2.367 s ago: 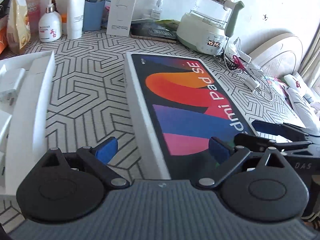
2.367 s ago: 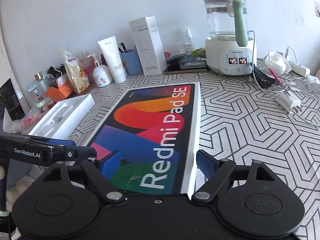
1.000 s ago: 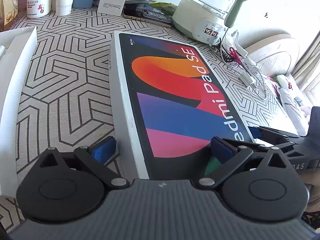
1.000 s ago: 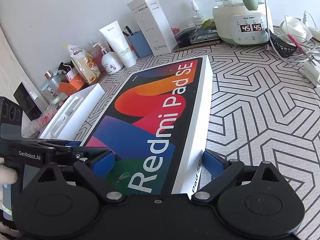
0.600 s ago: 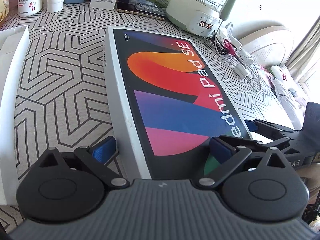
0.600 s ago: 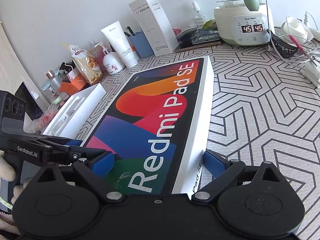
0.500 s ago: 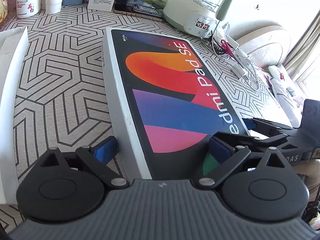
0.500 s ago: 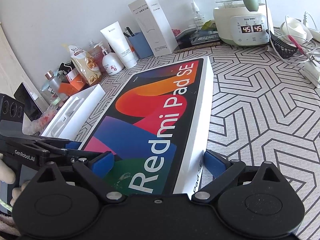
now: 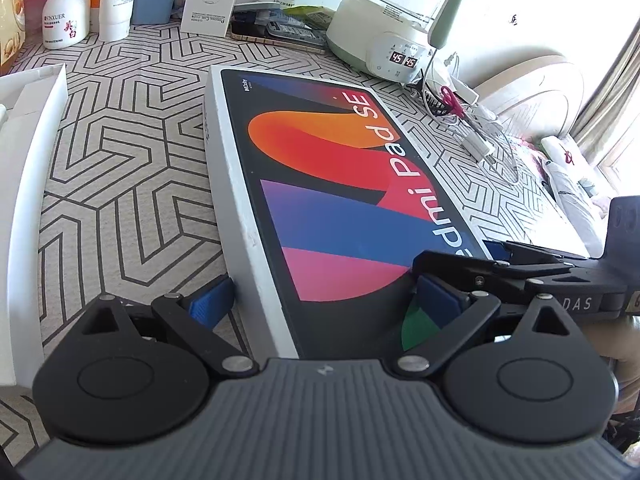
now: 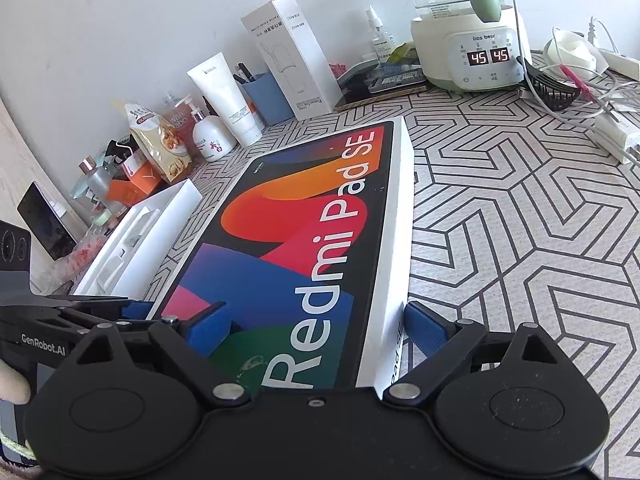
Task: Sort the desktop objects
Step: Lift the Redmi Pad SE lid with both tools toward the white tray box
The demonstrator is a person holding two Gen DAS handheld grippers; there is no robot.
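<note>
The Redmi Pad SE box (image 9: pixel 340 184) lies flat on the patterned table (image 9: pixel 120 128), its near end between both tools: the left hand-held gripper (image 9: pixel 320 300) and the right hand-held gripper (image 10: pixel 316 322) each straddle a near corner, wide apart, one pad on the lid and one beside a long edge, neither clamping. Squeezing there would probably pinch only a corner, so the long box could pivot, sag or slip, or swing toward the white tray (image 10: pixel 136 236).

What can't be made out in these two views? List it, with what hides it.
- Redmi Pad SE box, near end: both views, hidden under the bodies of the left claw and right claw.
- Whether either claw presses the box: unclear in both views.
- White tray: left wrist view, cut by the left edge.
- Kettle top: right wrist view, cut by the top edge.
- White carton print: too small.
</note>
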